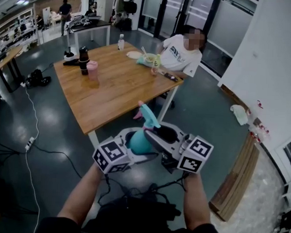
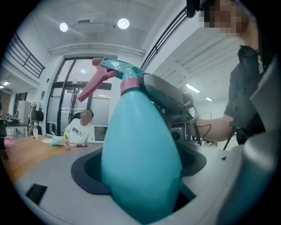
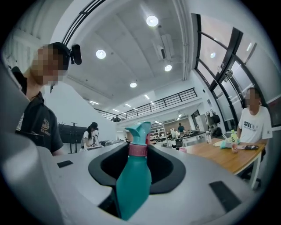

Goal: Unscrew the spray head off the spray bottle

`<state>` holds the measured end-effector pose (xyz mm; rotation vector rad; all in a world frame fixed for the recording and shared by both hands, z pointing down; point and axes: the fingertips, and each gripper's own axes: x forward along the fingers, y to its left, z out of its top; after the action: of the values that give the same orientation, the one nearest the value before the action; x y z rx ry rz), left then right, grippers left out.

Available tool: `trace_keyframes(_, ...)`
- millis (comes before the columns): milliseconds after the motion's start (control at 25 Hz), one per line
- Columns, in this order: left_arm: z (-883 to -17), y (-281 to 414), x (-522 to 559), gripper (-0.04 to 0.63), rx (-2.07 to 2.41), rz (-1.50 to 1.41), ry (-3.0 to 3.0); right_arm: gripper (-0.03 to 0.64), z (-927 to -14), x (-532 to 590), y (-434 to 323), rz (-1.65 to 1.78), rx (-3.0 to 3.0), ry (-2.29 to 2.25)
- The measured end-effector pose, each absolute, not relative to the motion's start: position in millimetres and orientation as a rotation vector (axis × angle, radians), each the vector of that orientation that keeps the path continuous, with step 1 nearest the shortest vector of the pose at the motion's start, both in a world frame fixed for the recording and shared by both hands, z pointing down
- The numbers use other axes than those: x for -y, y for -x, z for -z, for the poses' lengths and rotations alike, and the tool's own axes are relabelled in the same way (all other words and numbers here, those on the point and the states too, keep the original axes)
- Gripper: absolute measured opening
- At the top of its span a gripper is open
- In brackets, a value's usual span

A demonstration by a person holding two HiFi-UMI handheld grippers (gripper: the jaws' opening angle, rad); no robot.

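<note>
A teal spray bottle [image 1: 140, 140] is held in the air between my two grippers, with its teal spray head [image 1: 149, 117] and pink trigger pointing toward the table. My left gripper [image 1: 133, 148] is shut on the fat body of the bottle [image 2: 140, 162], which fills the gap between its jaws. My right gripper [image 1: 159, 134] is closed round the pink collar [image 3: 137, 150] just under the spray head [image 3: 139, 131]. In the left gripper view, the right gripper's grey jaw lies against the collar [image 2: 129, 83]. The lower part of the bottle is hidden between the jaws.
A wooden table [image 1: 113, 82] stands ahead with cups and a bottle on it, and a person [image 1: 180, 52] sits at its far corner. Cables and a power strip [image 1: 31, 142] lie on the floor at the left. Cardboard sheets [image 1: 237, 177] lean by the white wall at the right.
</note>
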<state>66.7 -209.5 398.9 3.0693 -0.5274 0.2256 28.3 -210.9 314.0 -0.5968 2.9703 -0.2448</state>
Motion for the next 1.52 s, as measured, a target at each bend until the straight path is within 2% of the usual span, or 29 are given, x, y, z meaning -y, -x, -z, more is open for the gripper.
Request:
trace_keyframes(240,-393,-69,205,0.433,0.480,-0.196,-3.093,0.147,-310,205,-30,0.216,-2.959,0.532)
trace_keyframes(880,-387,-57,239,0.433,0.934,-0.195,-3.044,0.158,-300,216,-30,0.189,-2.919,0.846)
trace_keyframes(1520,-399,-64,235,0.433,0.930,-0.253,-3.094,0.143,-300,225,-35,0.312,-2.892,0.831)
